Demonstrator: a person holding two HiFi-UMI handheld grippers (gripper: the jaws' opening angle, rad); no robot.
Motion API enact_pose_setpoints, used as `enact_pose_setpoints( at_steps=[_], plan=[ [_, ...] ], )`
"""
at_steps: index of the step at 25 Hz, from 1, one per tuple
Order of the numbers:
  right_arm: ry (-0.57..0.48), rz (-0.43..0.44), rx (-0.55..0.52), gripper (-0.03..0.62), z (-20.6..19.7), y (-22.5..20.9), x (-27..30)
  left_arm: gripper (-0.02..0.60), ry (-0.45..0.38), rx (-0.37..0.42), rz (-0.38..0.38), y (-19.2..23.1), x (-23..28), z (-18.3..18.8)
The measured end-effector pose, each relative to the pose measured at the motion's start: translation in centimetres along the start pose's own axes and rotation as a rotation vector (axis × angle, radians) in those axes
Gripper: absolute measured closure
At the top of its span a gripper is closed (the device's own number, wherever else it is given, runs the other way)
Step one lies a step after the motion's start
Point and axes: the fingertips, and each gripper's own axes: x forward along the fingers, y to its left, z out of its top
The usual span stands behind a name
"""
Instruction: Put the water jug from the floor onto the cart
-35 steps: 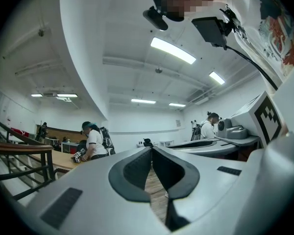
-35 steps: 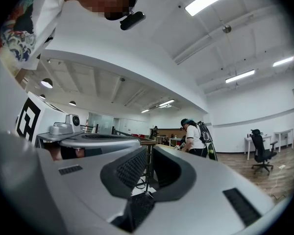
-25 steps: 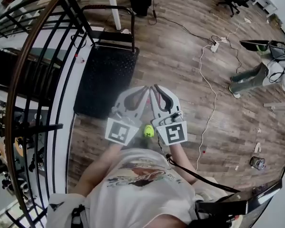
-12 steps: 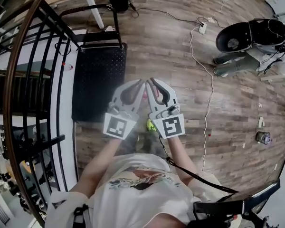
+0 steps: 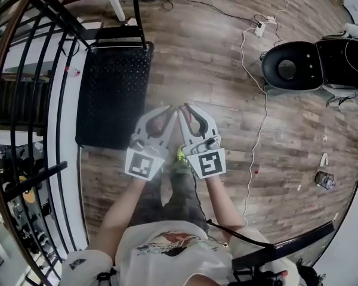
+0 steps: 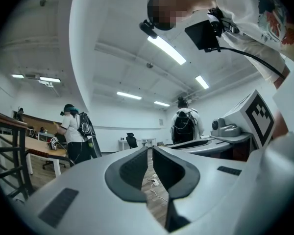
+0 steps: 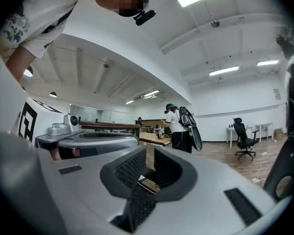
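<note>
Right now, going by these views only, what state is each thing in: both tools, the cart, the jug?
left tool: shut, nothing between its jaws.
right tool: shut, nothing between its jaws.
cart: deck bare, nothing loaded on it.
water jug: not in any view, so its state cannot be told.

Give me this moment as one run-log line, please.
left gripper: shut, empty | right gripper: shut, empty | pose: side by side over floor | cart: ahead, left | water jug: not in view
</note>
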Motion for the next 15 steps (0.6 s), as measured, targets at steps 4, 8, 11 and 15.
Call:
enact_pose_setpoints(
  at_steps=[4, 8, 11, 15],
  plan=[
    [0.051, 0.041, 0.003, 0.562, -6.1, -0.7, -0.4, 0.568, 0.004, -0.008, 0.045, -0.6, 1.2, -5.2],
    [0.079, 0.046, 0.017, 0.553, -10.9, -1.1, -0.2, 0.568, 0.010, 0.001, 0.083, -0.4, 1.5, -9.7],
    [0.110, 0.047, 0.021, 0.526, -14.2, -1.2, -0.4, 0.568, 0.031, -0.037, 0.107, -0.5, 0.9, -13.2],
    [0.154, 0.025, 0.037, 0.501, -19.1, -1.5, -1.1, 0.568, 0.061, -0.083, 0.098, -1.9, 0.6, -18.1]
  ],
)
